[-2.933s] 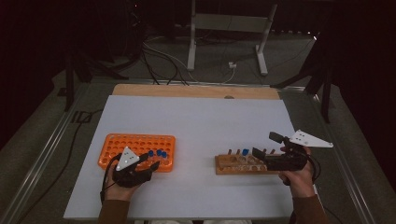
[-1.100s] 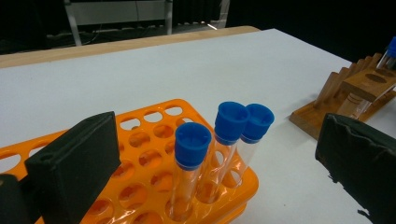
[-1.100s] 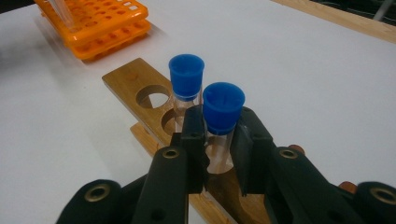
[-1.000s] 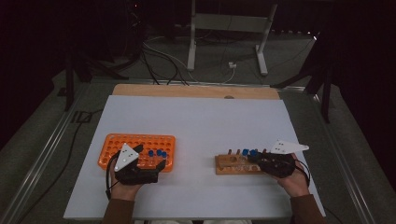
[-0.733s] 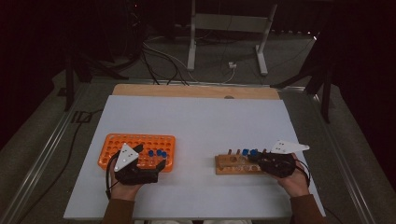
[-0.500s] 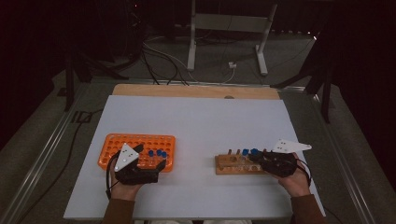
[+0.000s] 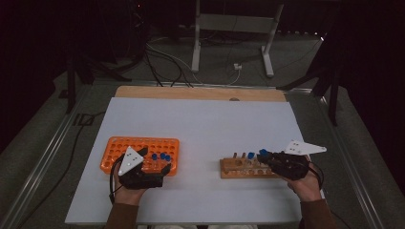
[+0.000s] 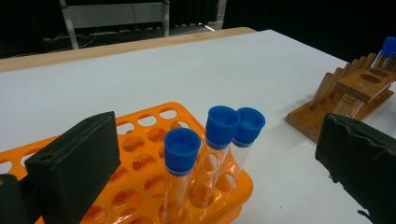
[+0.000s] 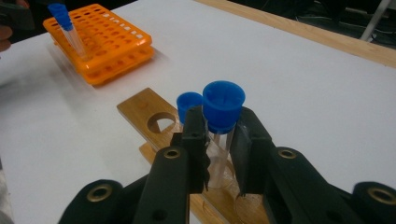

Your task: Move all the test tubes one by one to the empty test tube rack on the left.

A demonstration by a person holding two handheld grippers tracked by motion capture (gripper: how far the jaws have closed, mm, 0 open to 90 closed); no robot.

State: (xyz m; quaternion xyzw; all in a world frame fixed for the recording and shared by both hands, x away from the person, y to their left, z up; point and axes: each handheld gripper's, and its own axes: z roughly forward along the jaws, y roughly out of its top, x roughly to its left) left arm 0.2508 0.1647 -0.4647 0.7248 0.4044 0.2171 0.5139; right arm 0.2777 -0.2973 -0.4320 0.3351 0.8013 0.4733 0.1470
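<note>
1 tool (image 9: pixel 217 140) tight around capped tube (image 9: pixel 220 126)

tube (image 9: pixel 218 154) foot: behind jaws | wooden rack (image 9: pixel 154 122): cut off below

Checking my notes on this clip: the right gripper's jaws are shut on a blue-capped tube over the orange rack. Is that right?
Not quite. The right gripper is shut on a blue-capped tube, but over the wooden rack, not the orange rack, which sits farther off. The right gripper view shows it.
</note>
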